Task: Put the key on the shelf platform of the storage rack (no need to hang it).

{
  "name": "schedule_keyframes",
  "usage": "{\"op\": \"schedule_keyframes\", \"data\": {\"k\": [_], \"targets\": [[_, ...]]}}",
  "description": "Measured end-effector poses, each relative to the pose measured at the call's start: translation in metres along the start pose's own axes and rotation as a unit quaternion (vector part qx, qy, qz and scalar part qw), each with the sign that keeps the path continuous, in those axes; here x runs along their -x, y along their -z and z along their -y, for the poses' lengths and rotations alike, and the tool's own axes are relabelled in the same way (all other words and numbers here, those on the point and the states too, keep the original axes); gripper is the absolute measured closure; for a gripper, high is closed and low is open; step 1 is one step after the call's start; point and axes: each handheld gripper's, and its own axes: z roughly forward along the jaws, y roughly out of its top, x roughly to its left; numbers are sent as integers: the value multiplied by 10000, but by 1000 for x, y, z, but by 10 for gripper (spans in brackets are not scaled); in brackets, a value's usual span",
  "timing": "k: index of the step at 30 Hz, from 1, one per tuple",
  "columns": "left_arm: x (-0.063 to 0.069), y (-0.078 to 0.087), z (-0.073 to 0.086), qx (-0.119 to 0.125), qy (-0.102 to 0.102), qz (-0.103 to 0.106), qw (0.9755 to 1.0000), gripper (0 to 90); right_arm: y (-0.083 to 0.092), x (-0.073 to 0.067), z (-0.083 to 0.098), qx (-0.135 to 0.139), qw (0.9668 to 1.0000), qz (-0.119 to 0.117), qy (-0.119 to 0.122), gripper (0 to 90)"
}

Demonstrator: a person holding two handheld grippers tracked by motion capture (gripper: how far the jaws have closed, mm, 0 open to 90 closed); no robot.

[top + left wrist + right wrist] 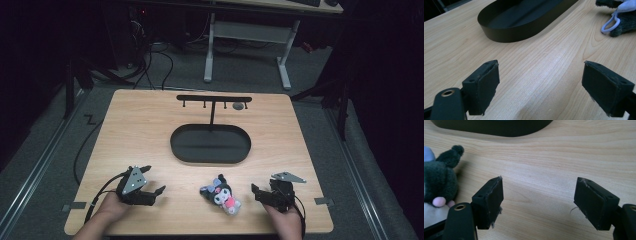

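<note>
Down at the table's near edge, the person's left hand (111,206) and right hand (284,216) rest low, the left gripper (152,190) and right gripper (259,192) flanking a plush toy (222,195). Left gripper view: jaws apart over bare wood, black tray (509,35) ahead. Right gripper view: jaws apart, empty, toy beside them.

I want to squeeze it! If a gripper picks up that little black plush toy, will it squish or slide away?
The plush toy looks fuzzy and stuffed, so it would probably squish between the jaws rather than stay stiff. Its furry cloth should grip well and likely won't slip. It seems small and light; its ears and its loop may flop when lifted.
</note>
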Motion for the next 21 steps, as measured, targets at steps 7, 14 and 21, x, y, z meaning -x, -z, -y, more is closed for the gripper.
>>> {"op": "schedule_keyframes", "data": {"k": [7,14,21], "targets": [[0,0,0,16,-21,20,10000,154,-5,-4,-3,-245,9996,123,113,228],[1,0,0,-12,-35,-7,10000,154,-4,1,-5,-393,9989,194,155,224],[2,-1,0,-30,-56,-27,10000,154,0,1,-5,-281,9988,302,271,224]]}}
